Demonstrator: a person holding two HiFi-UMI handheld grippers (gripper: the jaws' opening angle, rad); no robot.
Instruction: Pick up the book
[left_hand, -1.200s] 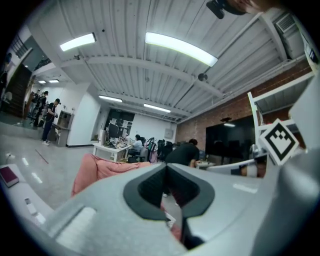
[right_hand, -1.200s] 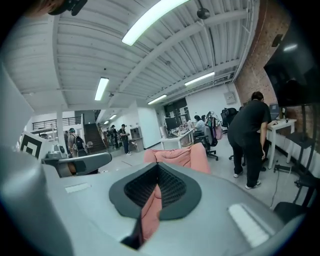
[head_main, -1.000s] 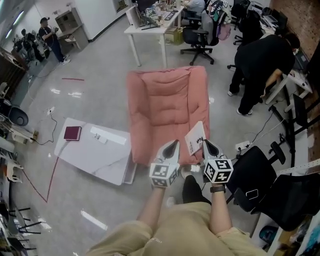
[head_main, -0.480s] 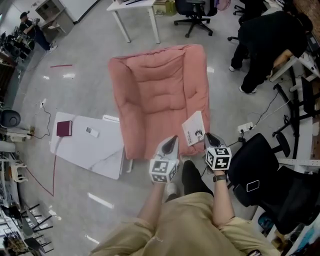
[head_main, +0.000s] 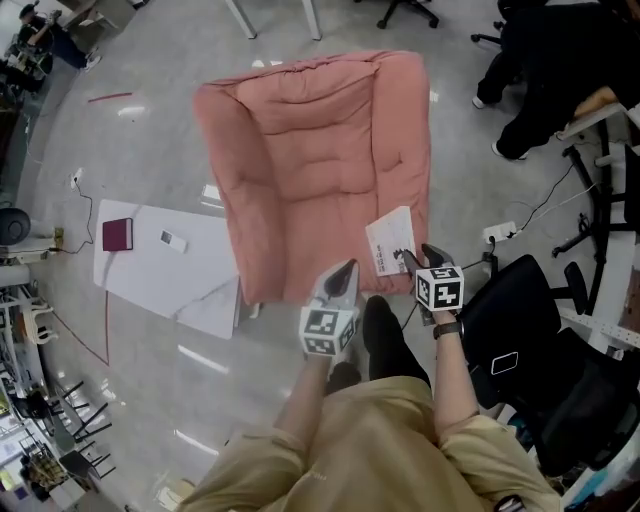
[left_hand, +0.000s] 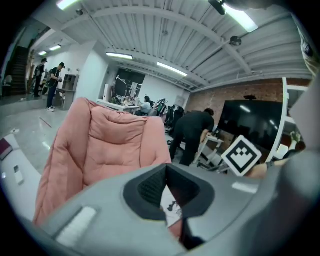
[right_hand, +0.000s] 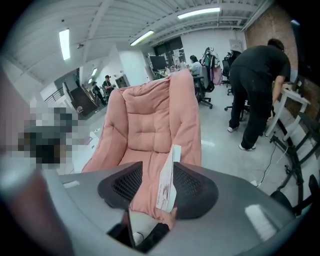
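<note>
A thin white book (head_main: 391, 240) leans on the right armrest of the pink armchair (head_main: 310, 160), its near edge toward me. My right gripper (head_main: 417, 256) is at that edge. Its jaws have just been opening and now stand apart with the book (right_hand: 167, 177) between them. The book lies close to the right pad (right_hand: 192, 187), and the left pad (right_hand: 125, 186) is clear of it. My left gripper (head_main: 346, 268) hangs over the chair's front edge, left of the book, and looks shut and empty. Through the small notch between its pads, the left gripper view (left_hand: 169, 194) shows a sliver of the book (left_hand: 171, 210).
A white low table (head_main: 190, 285) lies on the floor to the left, with a maroon book (head_main: 117, 234) and a small flat device (head_main: 172, 240) on it. A black office chair (head_main: 510, 345) stands close on the right. A person in black (head_main: 555, 45) bends over a desk beyond. Cables (head_main: 535, 215) run across the floor.
Both grippers have sunk toward the chair's front right corner. The right jaws, shut a second ago, have opened and now straddle the white book's edge.
</note>
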